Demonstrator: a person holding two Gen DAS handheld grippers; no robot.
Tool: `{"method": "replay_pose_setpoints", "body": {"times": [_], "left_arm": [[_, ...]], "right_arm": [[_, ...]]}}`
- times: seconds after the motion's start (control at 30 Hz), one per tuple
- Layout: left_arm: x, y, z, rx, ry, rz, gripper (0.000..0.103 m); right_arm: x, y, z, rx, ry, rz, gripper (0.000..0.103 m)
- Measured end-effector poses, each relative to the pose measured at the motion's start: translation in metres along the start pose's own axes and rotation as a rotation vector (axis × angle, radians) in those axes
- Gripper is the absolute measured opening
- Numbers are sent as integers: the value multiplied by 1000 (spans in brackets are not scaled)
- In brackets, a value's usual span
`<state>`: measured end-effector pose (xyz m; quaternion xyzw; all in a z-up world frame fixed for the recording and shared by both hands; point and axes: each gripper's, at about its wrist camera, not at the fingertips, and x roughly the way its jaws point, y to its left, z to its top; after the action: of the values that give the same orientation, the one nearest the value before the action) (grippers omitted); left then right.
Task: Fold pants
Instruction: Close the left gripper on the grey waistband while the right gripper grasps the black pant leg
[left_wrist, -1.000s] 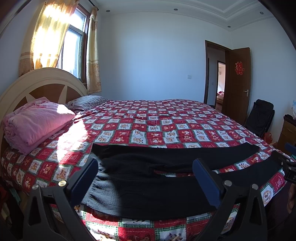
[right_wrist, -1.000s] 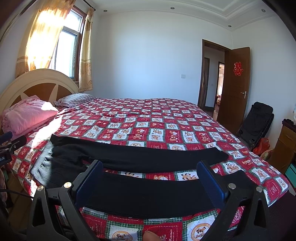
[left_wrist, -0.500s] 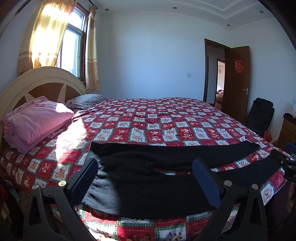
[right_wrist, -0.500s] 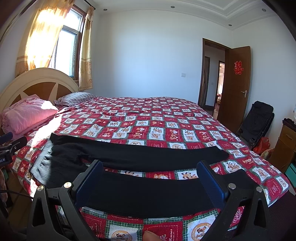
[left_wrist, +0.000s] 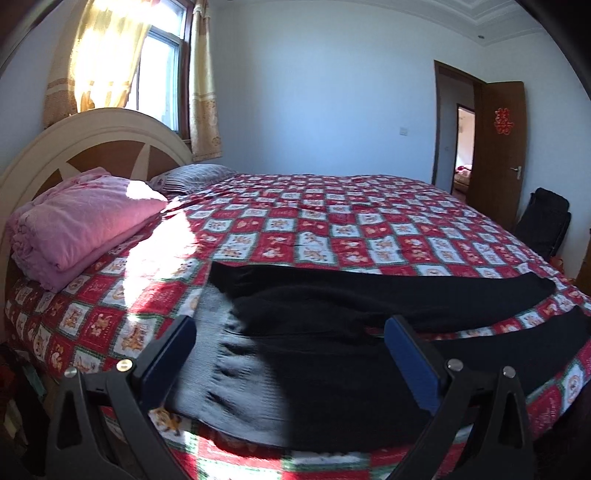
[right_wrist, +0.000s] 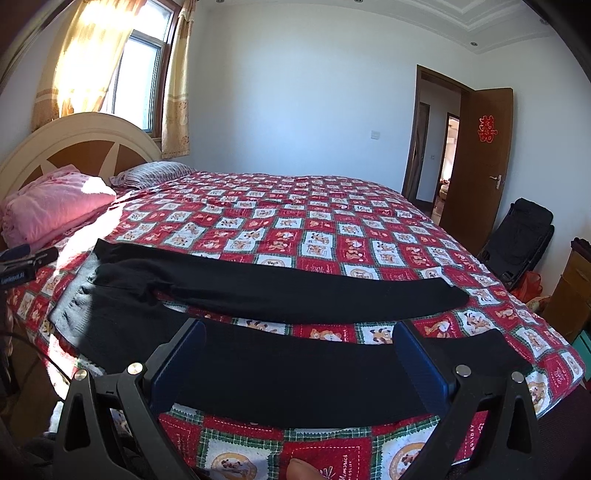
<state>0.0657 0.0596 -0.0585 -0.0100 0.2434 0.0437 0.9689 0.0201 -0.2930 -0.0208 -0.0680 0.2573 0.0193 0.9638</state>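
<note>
Approach step, no fold started: black pants (right_wrist: 280, 295) flat on bed (right_wrist: 295, 229), left tool (left_wrist: 291, 354) over waistband, right tool (right_wrist: 299, 354) over near leg, both released, next grab near edge.

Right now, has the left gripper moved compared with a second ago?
Yes. The left gripper has shifted left and tipped downward: in its view the headboard and door sit farther right and higher.

bed (right_wrist: 332, 229) | on it: black pants (right_wrist: 280, 291); pink blanket (left_wrist: 81, 221); striped pillow (left_wrist: 195, 175)
</note>
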Motion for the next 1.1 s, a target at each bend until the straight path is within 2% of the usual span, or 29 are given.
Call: {"method": "replay_pose_setpoints", "body": {"times": [0.07,0.13,0.27,0.33,0.43,0.6,0.63,0.67,0.7,0.73,0.8,0.87,0.97,1.1], "left_arm": [[28,27,1,-34,43,44,103],[54,52,1,-83,77,40,103],[99,73,8,-17,114,100,103],[119,81,14,-9,123,93,103],[148,88,24,-13,138,41,103],[198,91,38,-1,180,15,100],[208,91,39,2,197,8,96],[218,92,40,4,215,4,90],[227,92,39,9,235,0,88],[236,95,37,8,250,1,87],[252,101,32,-11,294,-5,87],[270,108,23,-38,371,-6,87],[274,121,20,-117,413,-57,91],[280,114,21,-84,449,-50,96]], "right_arm": [[17,3,-8,-12,43,3,102],[29,4,-16,-17,79,14,102],[48,1,-31,-3,124,43,102],[54,-1,-36,7,131,50,102],[62,-5,-42,10,137,56,102],[77,-7,-51,14,172,46,101],[79,-8,-52,16,175,48,101],[81,-9,-53,19,179,50,97],[84,-9,-54,18,182,51,90],[86,-10,-54,16,188,53,87],[92,-13,-55,27,199,51,85],[99,-18,-56,40,215,49,85],[108,-26,-54,51,236,52,76],[124,-49,-44,117,272,72,66]]}}
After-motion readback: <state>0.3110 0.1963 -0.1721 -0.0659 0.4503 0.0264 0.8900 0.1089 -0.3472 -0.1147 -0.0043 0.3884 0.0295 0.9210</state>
